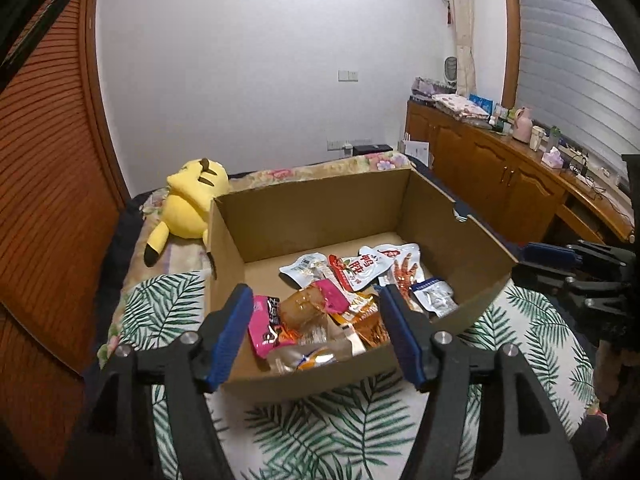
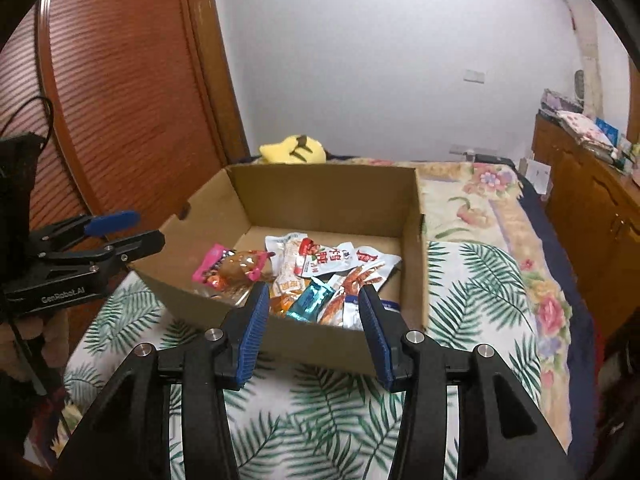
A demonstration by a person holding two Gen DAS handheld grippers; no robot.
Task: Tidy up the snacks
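All visible snack packets (image 1: 352, 292) lie heaped inside cardboard box (image 2: 320, 200) on bed (image 2: 480, 280); none seen outside. Left claw (image 1: 316, 332), right claw (image 2: 312, 328) both agape, empty, hovering near box rim. Task looks nearly finished.

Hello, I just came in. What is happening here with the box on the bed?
A person holds two tools and is sorting snacks. The open brown cardboard box sits on a leaf-patterned cloth and already holds a pile of colourful snack packets. The left hand-held gripper and the right hand-held gripper both hover at the box's near edge, jaws open, holding nothing. A yellow plush toy lies behind the box.
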